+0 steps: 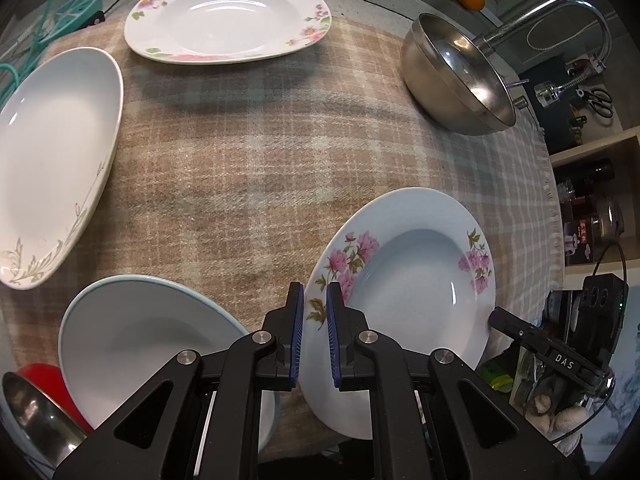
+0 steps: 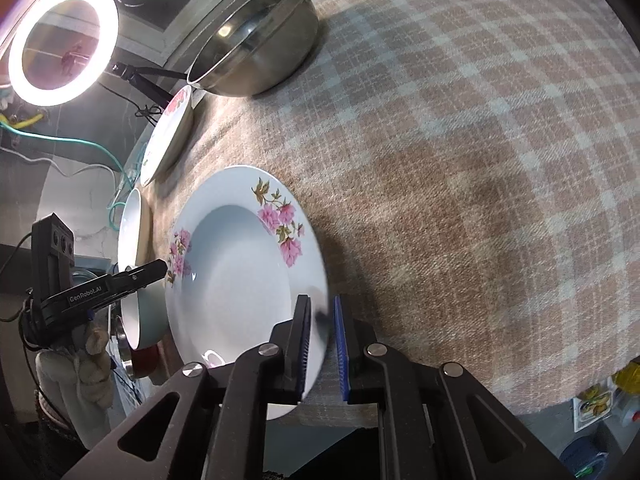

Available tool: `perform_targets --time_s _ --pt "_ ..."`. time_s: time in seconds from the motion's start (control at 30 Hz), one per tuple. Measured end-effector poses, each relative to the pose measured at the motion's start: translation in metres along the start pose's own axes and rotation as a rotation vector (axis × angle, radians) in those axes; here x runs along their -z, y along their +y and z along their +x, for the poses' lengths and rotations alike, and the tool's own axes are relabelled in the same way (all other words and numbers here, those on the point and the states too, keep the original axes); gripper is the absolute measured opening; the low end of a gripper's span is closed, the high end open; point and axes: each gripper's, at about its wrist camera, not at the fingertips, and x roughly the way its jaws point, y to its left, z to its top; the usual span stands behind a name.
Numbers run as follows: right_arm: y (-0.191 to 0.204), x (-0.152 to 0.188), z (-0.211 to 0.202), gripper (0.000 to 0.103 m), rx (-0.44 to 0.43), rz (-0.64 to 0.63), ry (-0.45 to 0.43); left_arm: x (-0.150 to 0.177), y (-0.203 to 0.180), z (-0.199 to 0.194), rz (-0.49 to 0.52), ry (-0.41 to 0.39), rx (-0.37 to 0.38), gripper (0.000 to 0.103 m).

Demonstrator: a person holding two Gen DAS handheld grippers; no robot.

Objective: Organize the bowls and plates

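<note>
Nearest, the left gripper [image 1: 316, 308] clamps the rim of the white pink-flowered deep plate [image 1: 416, 280] on the checked beige tablecloth [image 1: 248, 168], the right gripper [image 2: 322, 336] straddles its opposite rim with pads loosened, and beyond stands a steel bowl [image 1: 452, 76].

Your left wrist camera sits just behind the left gripper [image 1: 315, 320], looking steeply down along its fingers, close over the checked cloth [image 1: 248, 168]. Your right wrist camera does the same behind the right gripper [image 2: 322, 334], equally near and angled down. Both views share the pink-flowered plate [image 1: 416, 264] [image 2: 240, 276] between the fingers, the steel bowl [image 1: 456, 80] [image 2: 260, 40] far ahead, and each sees the other gripper [image 1: 548, 354] [image 2: 104, 292] off to its side.
</note>
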Motion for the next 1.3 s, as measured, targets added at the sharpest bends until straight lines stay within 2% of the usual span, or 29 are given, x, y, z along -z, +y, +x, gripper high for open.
perform_targets --time_s 0.07,0.5,0.6,0.63,0.77,0.8,0.93,1.07,1.2,1.3 --pt "0.001 0.0 -0.005 0.026 0.016 -0.011 -0.016 -0.001 0.0 -0.003 0.006 -0.009 -0.004 0.009" --pt "0.004 0.001 -0.034 0.027 0.048 -0.065 -0.088 0.0 -0.005 -0.022 -0.004 -0.076 -0.01 0.011" --pt "0.006 -0.001 -0.04 0.032 0.049 -0.086 -0.113 0.003 -0.007 -0.029 -0.014 -0.107 -0.009 0.011" --pt "0.007 -0.002 -0.042 0.035 0.048 -0.092 -0.121 0.005 -0.007 -0.032 -0.021 -0.117 -0.007 0.011" --pt "0.009 -0.007 -0.051 0.036 0.047 -0.116 -0.154 0.012 -0.006 -0.041 -0.048 -0.16 -0.011 0.012" --pt "0.008 -0.009 -0.053 0.036 0.048 -0.124 -0.161 0.014 -0.005 -0.044 -0.058 -0.173 -0.014 0.015" --pt "0.01 -0.017 -0.062 0.036 0.053 -0.167 -0.192 0.024 0.001 -0.054 -0.137 -0.22 0.03 0.016" --pt "0.013 -0.022 -0.071 0.037 0.055 -0.231 -0.213 0.035 -0.002 -0.062 -0.174 -0.262 0.042 0.016" --pt "0.019 -0.03 -0.077 0.037 0.024 -0.306 -0.196 0.047 -0.006 -0.072 -0.21 -0.307 0.047 0.016" --pt "0.026 -0.035 -0.082 0.042 0.027 -0.368 -0.194 0.055 -0.008 -0.08 -0.232 -0.344 0.033 0.016"
